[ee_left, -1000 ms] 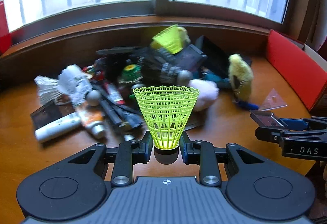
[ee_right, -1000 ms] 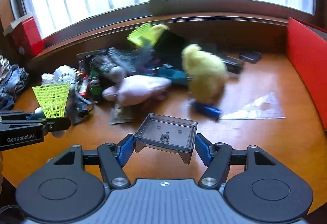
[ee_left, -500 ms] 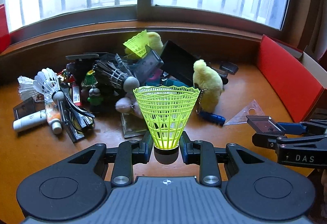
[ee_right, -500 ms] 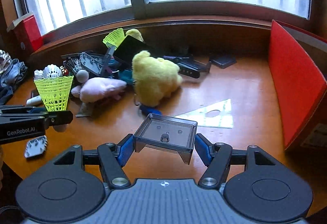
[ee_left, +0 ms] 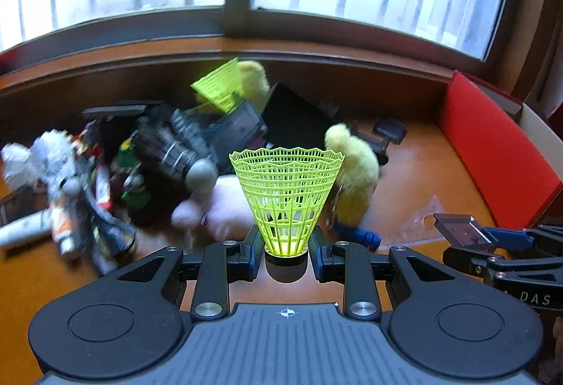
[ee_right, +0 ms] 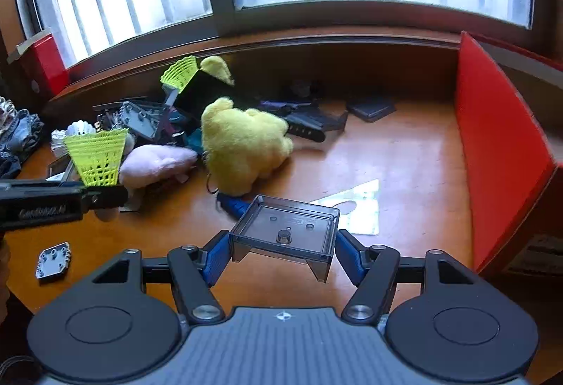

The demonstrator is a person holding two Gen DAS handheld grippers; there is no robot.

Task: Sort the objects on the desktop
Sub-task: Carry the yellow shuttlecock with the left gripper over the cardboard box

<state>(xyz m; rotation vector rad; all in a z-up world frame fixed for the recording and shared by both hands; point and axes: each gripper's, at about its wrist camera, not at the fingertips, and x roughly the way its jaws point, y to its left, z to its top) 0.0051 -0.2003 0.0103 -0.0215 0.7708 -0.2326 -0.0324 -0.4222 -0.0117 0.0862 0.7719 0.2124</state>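
Note:
My left gripper (ee_left: pixel 285 249) is shut on a neon-yellow plastic shuttlecock (ee_left: pixel 286 188), held upright by its dark base above the wooden desk; the same shuttlecock (ee_right: pixel 96 156) shows at the left of the right wrist view. My right gripper (ee_right: pixel 283 253) is shut on a smoky clear plastic lid (ee_right: pixel 286 228), held flat over the desk's near side; that lid (ee_left: pixel 464 232) sits at the right edge of the left wrist view. A heap of objects lies behind: a yellow plush toy (ee_right: pixel 242 144), a pink plush (ee_right: pixel 158 163), white shuttlecocks (ee_left: pixel 49 153) and a second yellow shuttlecock (ee_right: pixel 179 74).
An open red box (ee_right: pixel 499 146) stands at the desk's right side. A clear triangle ruler (ee_right: pixel 355 209) and a blue-handled item (ee_right: pixel 234 205) lie ahead of the right gripper. A small grey circuit board (ee_right: pixel 52 260) lies near the front left edge. Windows back the desk.
Both grippers keep their holds. The left wrist view has swung and blurred, with the pile now closer. The right wrist view has shifted slightly, the yellow plush now nearer the centre.

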